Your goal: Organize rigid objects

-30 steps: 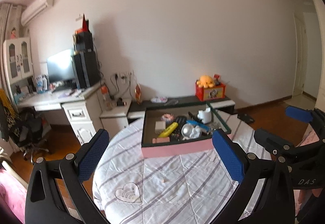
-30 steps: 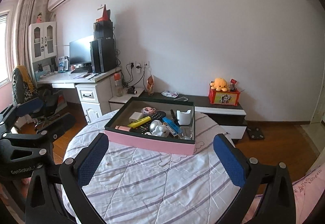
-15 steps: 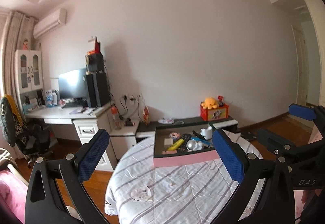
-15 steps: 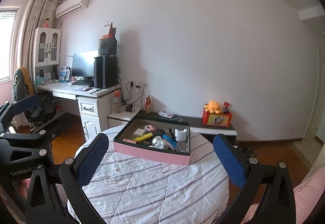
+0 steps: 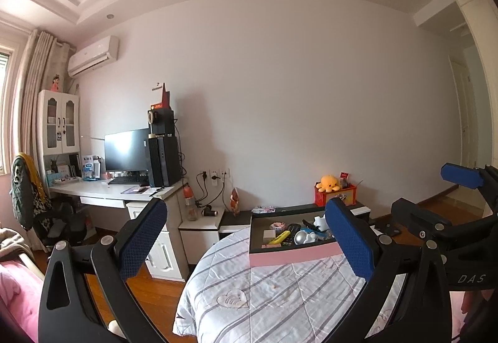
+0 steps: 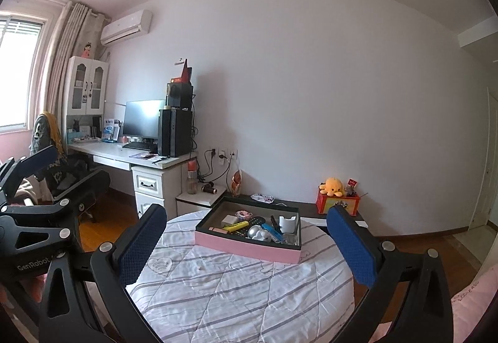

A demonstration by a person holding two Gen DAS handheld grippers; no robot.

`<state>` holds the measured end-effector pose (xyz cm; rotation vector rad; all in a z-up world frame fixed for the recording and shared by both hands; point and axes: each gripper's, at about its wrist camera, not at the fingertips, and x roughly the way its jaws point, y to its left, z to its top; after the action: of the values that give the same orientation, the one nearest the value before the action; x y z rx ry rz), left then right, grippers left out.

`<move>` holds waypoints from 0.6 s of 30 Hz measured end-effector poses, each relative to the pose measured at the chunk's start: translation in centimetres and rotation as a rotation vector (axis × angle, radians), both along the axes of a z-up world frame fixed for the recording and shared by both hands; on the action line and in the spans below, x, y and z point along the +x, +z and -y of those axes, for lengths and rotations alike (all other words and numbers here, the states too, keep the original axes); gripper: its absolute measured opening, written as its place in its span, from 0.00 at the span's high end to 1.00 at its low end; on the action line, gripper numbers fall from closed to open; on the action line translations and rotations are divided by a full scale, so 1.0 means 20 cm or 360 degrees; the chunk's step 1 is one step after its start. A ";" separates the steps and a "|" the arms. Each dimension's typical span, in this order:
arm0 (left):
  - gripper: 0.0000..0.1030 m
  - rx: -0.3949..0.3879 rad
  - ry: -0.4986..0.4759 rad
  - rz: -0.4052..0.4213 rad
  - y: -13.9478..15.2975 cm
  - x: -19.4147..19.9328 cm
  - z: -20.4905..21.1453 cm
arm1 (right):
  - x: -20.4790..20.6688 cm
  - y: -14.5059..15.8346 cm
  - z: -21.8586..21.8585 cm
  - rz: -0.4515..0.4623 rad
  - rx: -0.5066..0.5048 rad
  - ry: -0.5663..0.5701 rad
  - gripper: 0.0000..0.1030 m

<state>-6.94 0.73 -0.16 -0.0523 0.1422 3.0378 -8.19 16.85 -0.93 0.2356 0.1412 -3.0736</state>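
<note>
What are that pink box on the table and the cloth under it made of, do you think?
The pink box looks like matte cardboard: flat, sharp-edged walls with a dark lining. The table cover looks like soft quilted fabric: stitched diamond lines, grey stripes, light wrinkles. Neither is certain from here.

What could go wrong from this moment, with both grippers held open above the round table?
1. The pink tray is crowded: yellow marker, silver ball and white holder lie close together, so a grasp may nudge neighbours.
2. The tray sits near the table's far edge; a push could slide it off.
3. The left hand-held gripper and right hand-held gripper are near each other and might collide when reaching in.
</note>
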 end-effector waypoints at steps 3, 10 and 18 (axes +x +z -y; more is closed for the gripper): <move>0.00 0.0001 0.0009 0.0005 0.00 0.04 0.01 | 0.03 -0.01 0.00 -0.0005 -0.0009 -0.0011 0.00; 0.00 0.0048 0.0001 0.0012 -0.01 0.12 0.07 | 0.11 -0.01 0.04 -0.0031 -0.0034 0.0005 0.00; 0.00 0.0113 -0.0031 -0.0038 -0.01 0.17 0.11 | 0.17 -0.01 0.07 -0.0079 -0.0047 -0.0003 0.00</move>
<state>-3.56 -1.52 -0.45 -0.0088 0.0365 3.0220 -4.79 15.42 -1.08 0.1579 0.0977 -3.0819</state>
